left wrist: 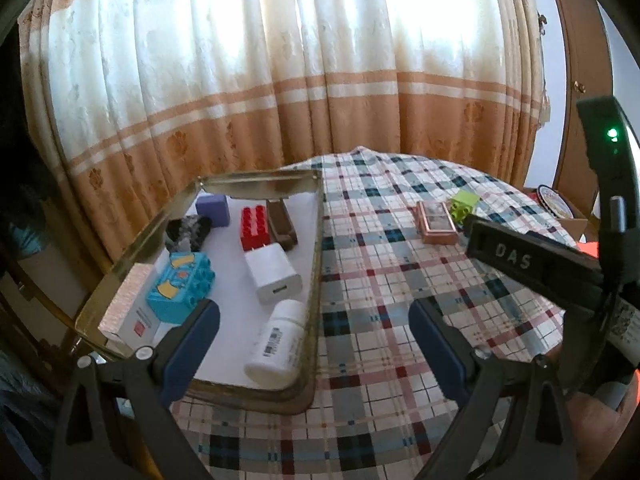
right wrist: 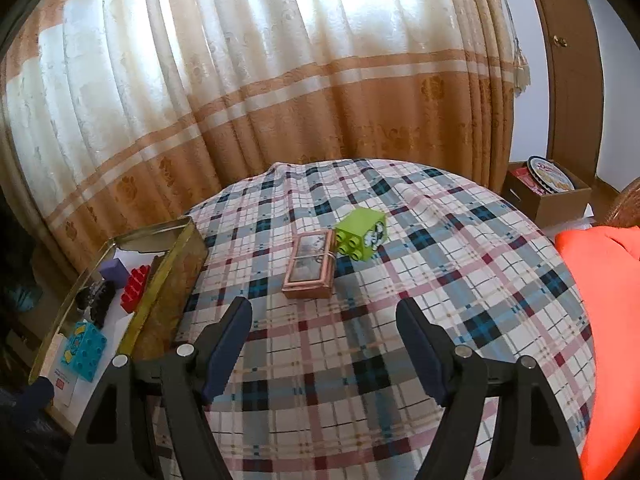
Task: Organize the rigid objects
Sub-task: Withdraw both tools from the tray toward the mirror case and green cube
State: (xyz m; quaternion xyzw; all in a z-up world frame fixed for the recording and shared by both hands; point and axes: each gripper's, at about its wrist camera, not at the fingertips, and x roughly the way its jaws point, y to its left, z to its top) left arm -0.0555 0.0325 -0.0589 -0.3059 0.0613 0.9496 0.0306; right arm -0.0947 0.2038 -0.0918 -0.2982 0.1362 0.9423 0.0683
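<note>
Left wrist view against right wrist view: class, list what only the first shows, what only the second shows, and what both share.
Only the left wrist view: the white charger and white bottle in the tin, plus the other gripper's body marked DAS.

Only the right wrist view: an orange cloth at the right edge.

Both: the tin with its red brick and blue brick, and on the plaid tablecloth the copper box beside the green brick. Each view's own gripper, left and right, is open and empty.

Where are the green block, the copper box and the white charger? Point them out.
Green block (right wrist: 362,232): right wrist view, studded face.
Copper box (right wrist: 308,270): right wrist view, lid centre.
White charger (left wrist: 272,274): left wrist view, top face.
</note>
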